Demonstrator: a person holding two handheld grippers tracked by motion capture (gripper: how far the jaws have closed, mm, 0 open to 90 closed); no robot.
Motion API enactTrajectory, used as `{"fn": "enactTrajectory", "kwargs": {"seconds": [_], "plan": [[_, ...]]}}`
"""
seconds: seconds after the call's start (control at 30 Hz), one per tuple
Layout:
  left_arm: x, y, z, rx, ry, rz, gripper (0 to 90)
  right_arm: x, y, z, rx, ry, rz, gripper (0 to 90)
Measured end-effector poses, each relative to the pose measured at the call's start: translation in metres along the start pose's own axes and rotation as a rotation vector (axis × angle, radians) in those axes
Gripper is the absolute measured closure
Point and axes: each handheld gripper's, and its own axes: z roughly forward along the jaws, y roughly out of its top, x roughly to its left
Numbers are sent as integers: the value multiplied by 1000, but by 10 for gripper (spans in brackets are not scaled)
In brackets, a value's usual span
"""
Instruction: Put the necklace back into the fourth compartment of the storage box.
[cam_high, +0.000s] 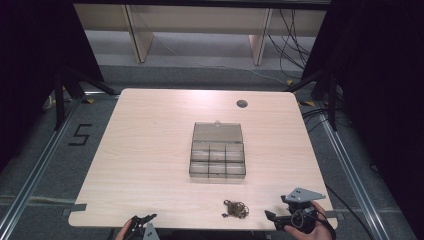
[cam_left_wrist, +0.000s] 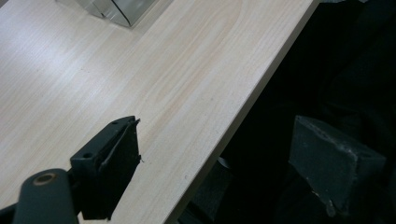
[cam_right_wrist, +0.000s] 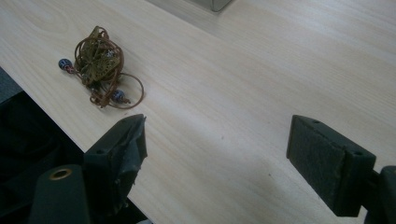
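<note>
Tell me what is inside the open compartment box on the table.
The compartment box has its lid open, and its compartments look empty in the high view. The walls are smoky and the box is small there, so a tiny item could be missed. The tangled jewelry lies outside, near the table's front edge.

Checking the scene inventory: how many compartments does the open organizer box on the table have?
6, as far as the high view resolves: the clear organizer box shows two rows of three, a far row by the hinged lid and a near row facing the person. Finer dividers may be unresolved.
</note>
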Motion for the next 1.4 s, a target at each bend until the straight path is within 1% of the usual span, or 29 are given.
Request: {"fn": "enactTrajectory", "kwargs": {"seconds": [0.03,0.07,0.13,0.17,0.23,0.27,0.3,0.33,0.37,0.4,0.43,0.5,0.53,0.57,0.6,0.63,0.67,0.73,0.77,0.8,1.03,1.07,1.1,1.17,1.2,1.23,1.3,1.33,1.4], "plan": [[0,0,0,0,2,0,154,0,0,0,0,0,0,208],[0,0,0,0,4,-1,154,2,1,-2,-4,-23,8,208],[-1,-1,2,-13,29,-14,154,2,2,-2,1,-22,2,206],[0,-1,2,-11,24,-12,154,2,4,-2,-4,-24,-10,206],[0,-1,1,-8,13,-14,154,4,8,-4,15,-21,-9,197],[1,-1,1,-6,10,-10,154,4,10,-4,20,-18,-38,196],[1,-1,1,-6,10,-10,154,4,10,-4,20,-18,-38,196],[0,-1,2,-6,12,-11,154,5,12,-4,24,-18,-51,196],[0,-1,1,4,-1,-1,154,5,14,-5,48,-10,-62,196],[0,-1,1,4,1,-2,154,5,16,-5,57,-9,-76,199],[-1,0,1,5,0,-2,154,5,16,-4,41,-17,-83,200],[0,0,0,6,-9,-3,154,6,20,-5,50,-13,-90,201],[0,0,1,-1,-9,-6,154,5,22,-6,64,-12,-101,202],[0,0,1,1,-4,-3,154,5,24,-6,52,-5,-96,202],[0,-1,1,2,1,-2,154,6,29,-6,55,-18,-121,203],[0,-1,0,2,1,-2,154,6,29,-6,55,-18,-121,203],[0,-1,1,-7,17,-10,154,6,30,-5,48,-18,-138,203],[0,-1,1,-4,10,-6,154,9,34,-7,74,-10,-138,203],[0,-1,2,-8,20,-13,154,10,37,-8,86,-2,-145,204],[0,0,1,0,1,-4,154,11,38,-7,71,-4,-154,206],[0,-1,2,6,-2,-8,154,19,47,-2,85,12,-201,208],[-1,-1,3,0,7,-16,154,21,49,-1,103,21,-205,209],[-2,-1,4,1,12,-12,154,23,50,1,101,24,-216,210],[-2,-1,3,1,10,-7,154,28,54,5,128,40,-229,211],[-1,-1,1,4,0,-4,154,31,55,7,136,40,-236,211],[-1,0,1,5,1,-2,154,33,57,10,135,43,-256,212],[0,-1,1,3,1,-2,154,39,60,14,148,46,-267,217],[0,-1,1,4,0,-5,154,42,64,17,164,55,-299,219],[0,-1,1,5,-1,-6,154,44,65,19,162,53,-311,221]]}}
